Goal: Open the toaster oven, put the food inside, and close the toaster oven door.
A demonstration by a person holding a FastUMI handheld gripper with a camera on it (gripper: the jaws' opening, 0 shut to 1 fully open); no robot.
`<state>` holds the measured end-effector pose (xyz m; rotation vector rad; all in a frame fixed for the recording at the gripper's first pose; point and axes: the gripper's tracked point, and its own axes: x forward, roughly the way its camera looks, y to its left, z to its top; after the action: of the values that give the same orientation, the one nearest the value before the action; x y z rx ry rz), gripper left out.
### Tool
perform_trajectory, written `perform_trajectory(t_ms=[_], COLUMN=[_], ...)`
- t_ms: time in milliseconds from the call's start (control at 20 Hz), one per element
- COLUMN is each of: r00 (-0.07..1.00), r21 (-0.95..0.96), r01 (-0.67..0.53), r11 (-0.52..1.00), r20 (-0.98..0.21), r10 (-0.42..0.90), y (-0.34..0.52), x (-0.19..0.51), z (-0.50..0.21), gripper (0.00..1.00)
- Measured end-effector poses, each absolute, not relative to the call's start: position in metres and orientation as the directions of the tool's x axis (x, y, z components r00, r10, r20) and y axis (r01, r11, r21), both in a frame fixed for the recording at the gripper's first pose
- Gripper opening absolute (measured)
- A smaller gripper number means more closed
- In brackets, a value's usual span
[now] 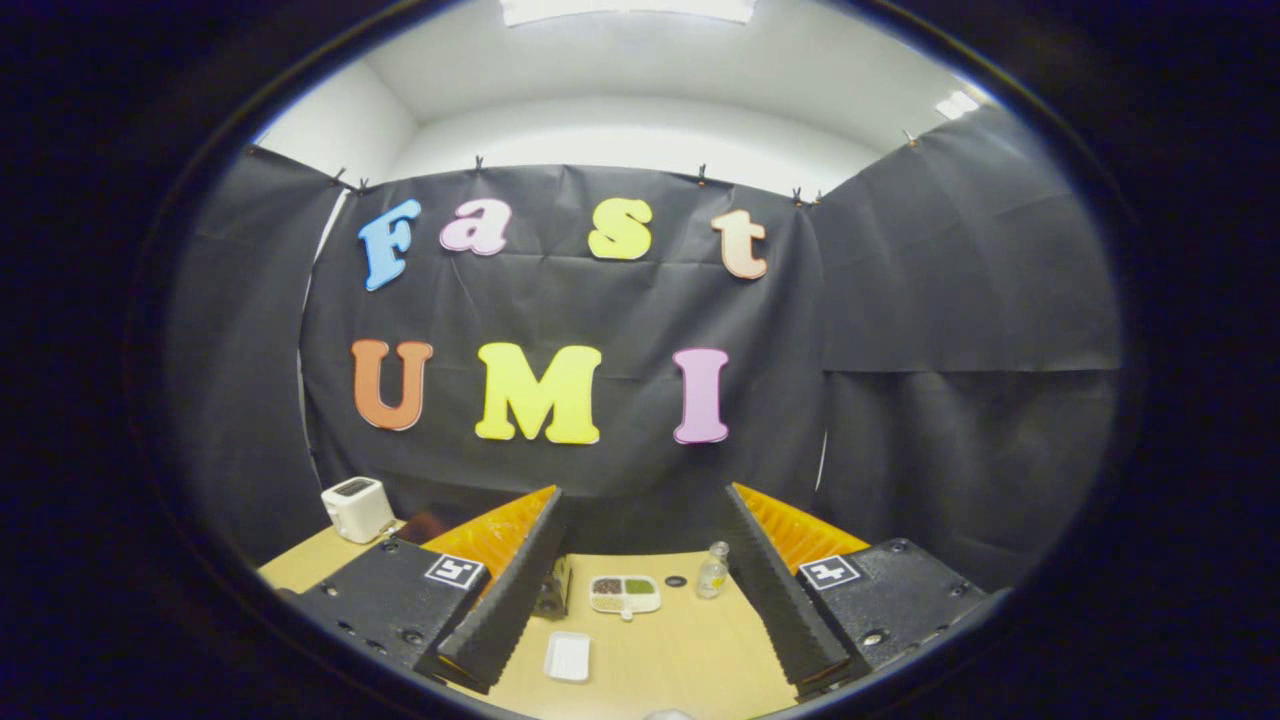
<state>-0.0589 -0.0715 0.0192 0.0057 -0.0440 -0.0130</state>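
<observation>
Claw (640, 560) fingers spread apart over table (690, 660), one sectioned tray (624, 593), one bottle (712, 572), one white dish (568, 656), one toaster (357, 508)

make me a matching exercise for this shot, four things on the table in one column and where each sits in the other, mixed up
Things:
1. toaster
2. bottle
3. divided tray
4. white dish

Places:
A. between the open fingers of the hand-held gripper, far across the table
B. far corner, outside one finger
C. between the fingers, nearest them
D. close beside the other finger's inner face, next to a small dark ring

Pairs: 1-B, 2-D, 3-A, 4-C
</observation>
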Motion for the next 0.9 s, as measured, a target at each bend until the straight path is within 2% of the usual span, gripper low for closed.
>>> perform_trajectory(t_ms=[900], r00=[0.999], r21=[0.022], r01=[-0.048], r11=[0.999], r20=[-0.009], r10=[0.048], y=[-0.043], x=[-0.058], z=[0.018], gripper=[0.99])
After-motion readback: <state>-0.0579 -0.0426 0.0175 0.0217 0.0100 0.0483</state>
